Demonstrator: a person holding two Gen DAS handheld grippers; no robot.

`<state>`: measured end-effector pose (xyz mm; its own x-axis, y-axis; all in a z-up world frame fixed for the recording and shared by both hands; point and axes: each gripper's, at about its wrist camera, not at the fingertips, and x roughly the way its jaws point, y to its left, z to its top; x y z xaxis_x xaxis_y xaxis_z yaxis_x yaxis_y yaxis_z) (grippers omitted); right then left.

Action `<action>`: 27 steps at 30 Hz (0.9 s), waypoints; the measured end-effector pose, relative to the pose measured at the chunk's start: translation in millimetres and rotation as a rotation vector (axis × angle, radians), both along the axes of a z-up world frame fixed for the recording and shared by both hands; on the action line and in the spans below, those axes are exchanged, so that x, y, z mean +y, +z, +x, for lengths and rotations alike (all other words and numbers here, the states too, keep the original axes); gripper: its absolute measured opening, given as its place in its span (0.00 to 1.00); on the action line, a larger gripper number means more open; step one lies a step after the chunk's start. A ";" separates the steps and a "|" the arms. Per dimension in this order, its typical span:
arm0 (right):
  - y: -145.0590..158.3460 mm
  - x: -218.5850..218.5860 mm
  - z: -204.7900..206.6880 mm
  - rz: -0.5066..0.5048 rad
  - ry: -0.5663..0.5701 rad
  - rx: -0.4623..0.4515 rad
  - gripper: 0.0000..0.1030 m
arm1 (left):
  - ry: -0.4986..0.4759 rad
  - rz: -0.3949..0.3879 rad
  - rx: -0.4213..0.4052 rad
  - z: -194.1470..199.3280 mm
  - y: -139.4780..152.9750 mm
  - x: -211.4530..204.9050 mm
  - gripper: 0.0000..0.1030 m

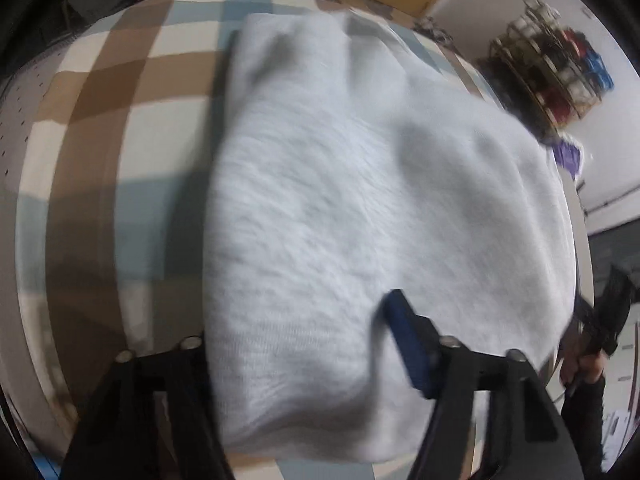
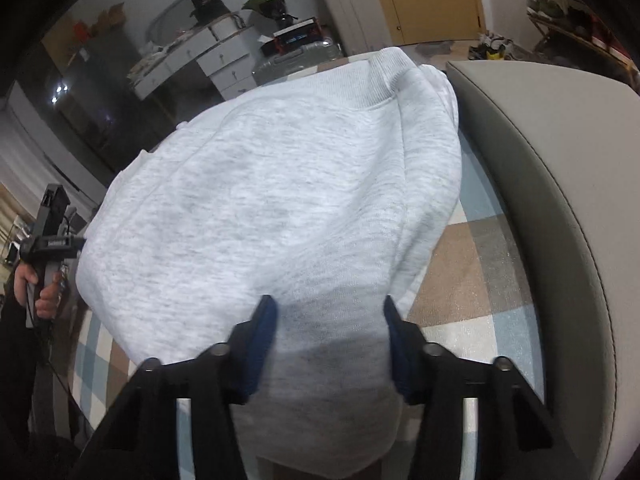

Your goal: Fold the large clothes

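Note:
A light grey sweatshirt (image 1: 360, 208) lies folded in a thick bundle on a checked cloth (image 1: 100, 128). In the left wrist view my left gripper (image 1: 296, 320) is open over its near edge; the right blue finger (image 1: 404, 336) shows on top, the left finger is hidden under fabric. In the right wrist view the sweatshirt (image 2: 280, 200) fills the middle, its ribbed hem (image 2: 384, 80) at the far end. My right gripper (image 2: 328, 320) is open, its blue fingers (image 2: 262, 332) straddling the near end of the bundle. The other hand-held gripper (image 2: 48, 232) shows at far left.
A grey padded headboard or cushion (image 2: 560, 220) runs along the right of the checked cloth. Beyond are white drawers (image 2: 224, 64), a suitcase (image 2: 296, 56), a yellow door (image 2: 432, 0) and a shelf rack (image 1: 552, 68). The bed edge drops off at the left in the right wrist view.

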<state>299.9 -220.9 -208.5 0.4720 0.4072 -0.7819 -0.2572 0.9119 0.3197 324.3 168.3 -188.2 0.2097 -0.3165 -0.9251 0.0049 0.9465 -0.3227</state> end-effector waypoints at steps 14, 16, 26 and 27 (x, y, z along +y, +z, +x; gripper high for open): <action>17.4 -26.4 -132.0 -0.230 0.167 -0.088 0.34 | 0.157 0.009 -0.023 -241.0 22.8 -7.7 0.56; 37.4 -35.1 -143.8 -0.247 0.103 -0.151 0.35 | 0.247 0.090 -0.115 -263.3 47.0 4.9 0.56; 109.4 84.6 -178.0 -0.103 0.268 -0.416 0.45 | -0.005 0.056 -0.420 -247.2 101.5 -102.7 0.70; 93.2 103.7 -169.2 -0.112 0.288 -0.369 0.45 | -0.027 0.085 -0.380 -233.0 86.7 -111.8 0.70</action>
